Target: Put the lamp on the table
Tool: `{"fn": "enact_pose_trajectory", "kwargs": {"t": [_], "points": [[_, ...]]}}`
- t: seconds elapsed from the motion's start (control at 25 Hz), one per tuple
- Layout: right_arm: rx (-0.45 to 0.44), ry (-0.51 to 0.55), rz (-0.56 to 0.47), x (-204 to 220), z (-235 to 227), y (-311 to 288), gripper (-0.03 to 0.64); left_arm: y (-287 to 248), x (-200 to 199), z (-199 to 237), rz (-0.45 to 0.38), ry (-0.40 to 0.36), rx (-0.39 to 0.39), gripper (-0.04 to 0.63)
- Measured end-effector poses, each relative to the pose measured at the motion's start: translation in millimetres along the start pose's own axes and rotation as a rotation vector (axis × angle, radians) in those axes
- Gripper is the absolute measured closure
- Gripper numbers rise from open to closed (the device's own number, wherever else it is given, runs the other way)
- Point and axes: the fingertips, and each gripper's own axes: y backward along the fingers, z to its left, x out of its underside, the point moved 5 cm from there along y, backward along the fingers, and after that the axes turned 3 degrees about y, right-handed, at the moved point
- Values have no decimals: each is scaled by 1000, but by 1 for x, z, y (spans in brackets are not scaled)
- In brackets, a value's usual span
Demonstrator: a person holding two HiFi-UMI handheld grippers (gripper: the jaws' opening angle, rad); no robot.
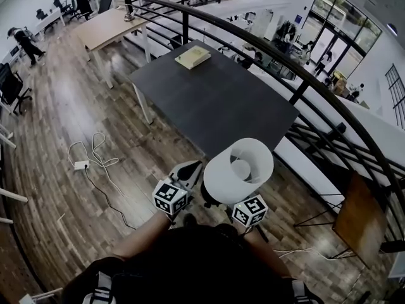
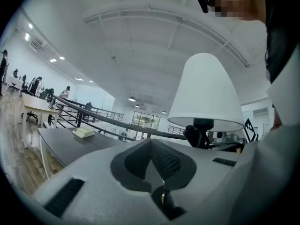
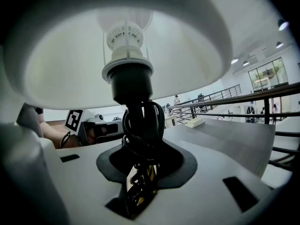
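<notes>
The lamp (image 1: pixel 237 170), with a white shade and a black stem wound with cord, is held upright in front of me. My right gripper (image 3: pixel 140 158) is shut on the lamp's stem (image 3: pixel 136 86) below the bulb socket; in the head view only its marker cube (image 1: pixel 249 211) shows under the shade. To the left of the lamp my left gripper (image 1: pixel 188 171) is shut with nothing between its pads (image 2: pixel 151 163), and its view shows the shade (image 2: pixel 206 93) to its right. The dark table (image 1: pixel 215 100) lies ahead, beyond both grippers.
A pale book (image 1: pixel 192 57) lies at the dark table's far end. A black railing (image 1: pixel 304 87) curves along its right side. A wooden table (image 1: pixel 107 27) stands farther back. A white cable and plug block (image 1: pixel 82 164) lie on the floor at left.
</notes>
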Motion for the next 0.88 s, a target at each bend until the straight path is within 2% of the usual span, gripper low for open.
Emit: {"fn": "enact_pose_trajectory", "kwargs": {"t": [0.28, 0.6, 0.88], "points": [[-16, -5, 11, -3, 1, -24, 503, 16, -3, 19, -6, -5, -37, 586], [-79, -4, 20, -1, 8, -48, 503, 35, -1, 36, -9, -20, -117, 586], [-103, -7, 18, -1, -11, -68, 503, 26, 3, 52, 2, -19, -158, 586]]}}
